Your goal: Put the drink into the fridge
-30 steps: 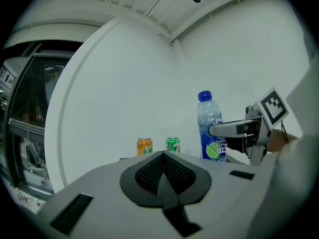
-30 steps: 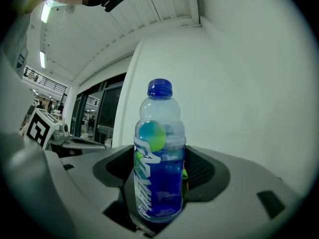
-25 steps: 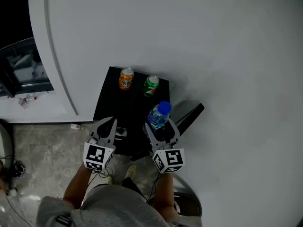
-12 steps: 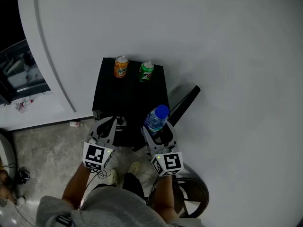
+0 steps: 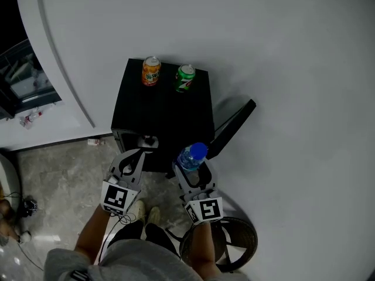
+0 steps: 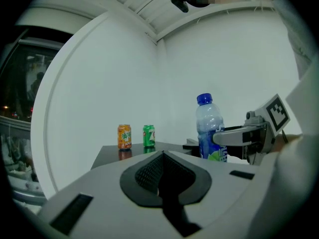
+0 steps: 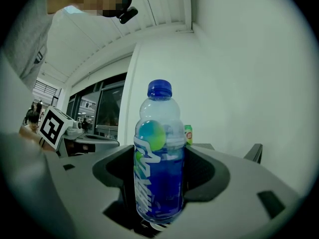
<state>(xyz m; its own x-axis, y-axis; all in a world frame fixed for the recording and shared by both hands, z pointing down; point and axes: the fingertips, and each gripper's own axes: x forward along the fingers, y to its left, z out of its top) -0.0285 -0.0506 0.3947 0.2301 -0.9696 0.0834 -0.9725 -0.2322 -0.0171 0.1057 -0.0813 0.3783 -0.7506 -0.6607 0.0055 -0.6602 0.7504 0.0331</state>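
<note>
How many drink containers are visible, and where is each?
3. An orange can and a green can stand side by side on top of the black fridge, at its far edge; a blue-capped bottle is clamped in the right gripper. Others may be hidden inside.

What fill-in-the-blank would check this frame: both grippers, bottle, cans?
The bottle in the right gripper has a ____ cap.
The left gripper is shut and holds ____.
On the black fridge stand ____ cans: an orange can and a green can.
Missing: blue; nothing; two.
</note>
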